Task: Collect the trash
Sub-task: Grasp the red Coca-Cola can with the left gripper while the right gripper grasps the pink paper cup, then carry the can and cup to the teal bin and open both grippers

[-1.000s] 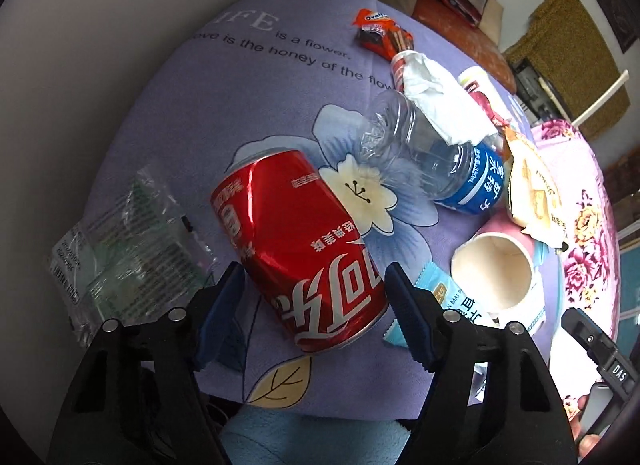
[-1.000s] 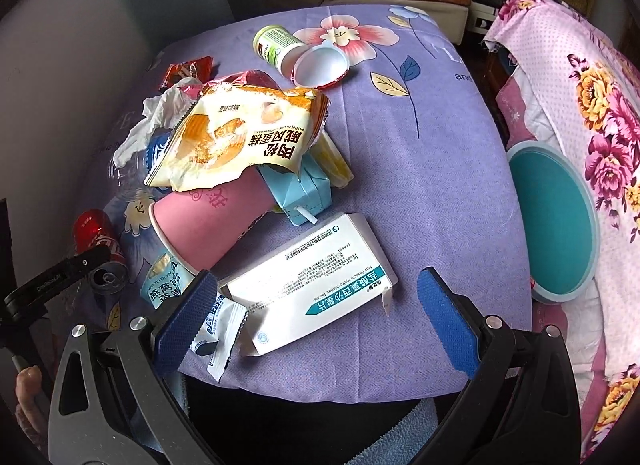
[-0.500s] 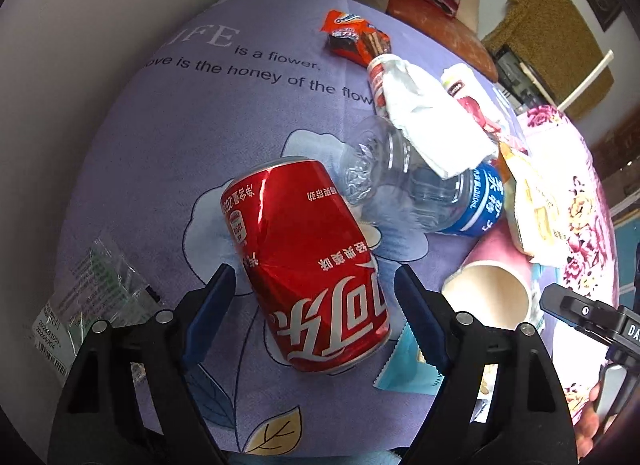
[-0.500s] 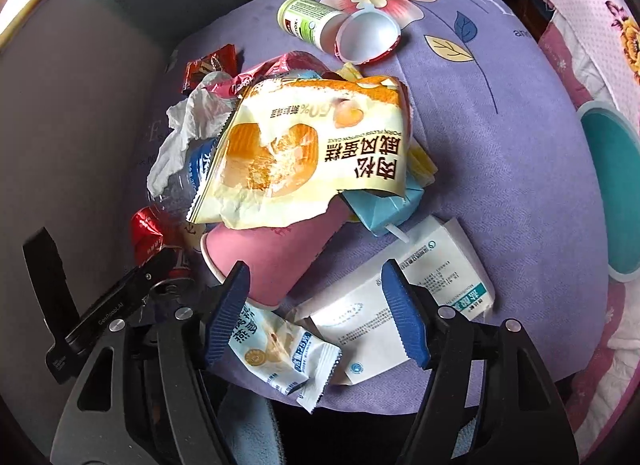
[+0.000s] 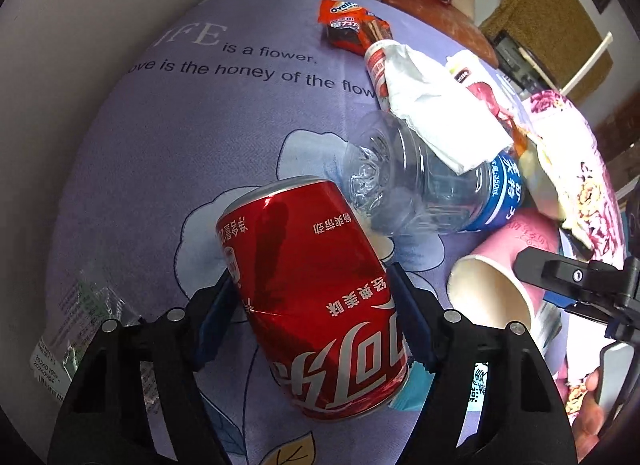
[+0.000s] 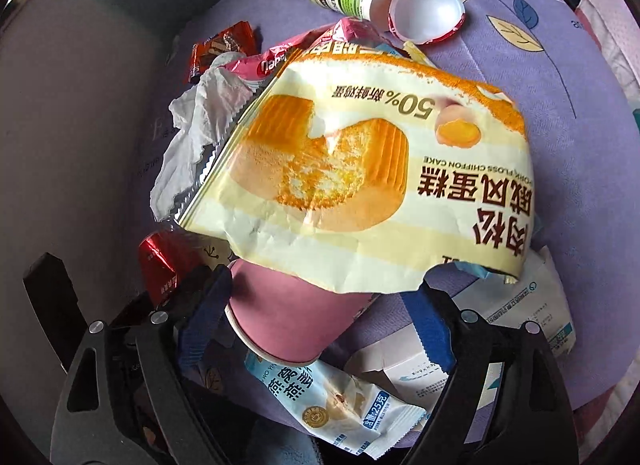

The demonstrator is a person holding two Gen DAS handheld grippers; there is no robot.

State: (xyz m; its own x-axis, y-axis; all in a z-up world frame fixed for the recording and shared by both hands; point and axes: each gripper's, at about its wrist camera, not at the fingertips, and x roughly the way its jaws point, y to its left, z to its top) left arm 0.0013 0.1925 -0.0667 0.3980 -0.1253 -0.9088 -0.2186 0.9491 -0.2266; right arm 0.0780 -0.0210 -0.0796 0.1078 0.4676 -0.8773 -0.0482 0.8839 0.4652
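left claw (image 5: 312, 301) grips red can (image 5: 312, 297) (dented) | right claw (image 6: 320, 309) wide, straddling pink cup (image 6: 288, 313)

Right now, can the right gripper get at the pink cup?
Probably yes. The right gripper is open around the pink cup; the cake bag covers only the cup's far end.

free: bare cloth (image 5: 192, 133) left of and beyond can (image 5: 316, 305); open cloth right of cake bag (image 6: 360, 185) | blocked: bottle (image 5: 424, 189) touches can's far right, tissue (image 5: 436, 109) on top; cup (image 5: 496, 293) just right | cake bag overlies cup (image 6: 288, 317); box (image 6: 516, 329) and sachet (image 6: 340, 405) crowd near edge
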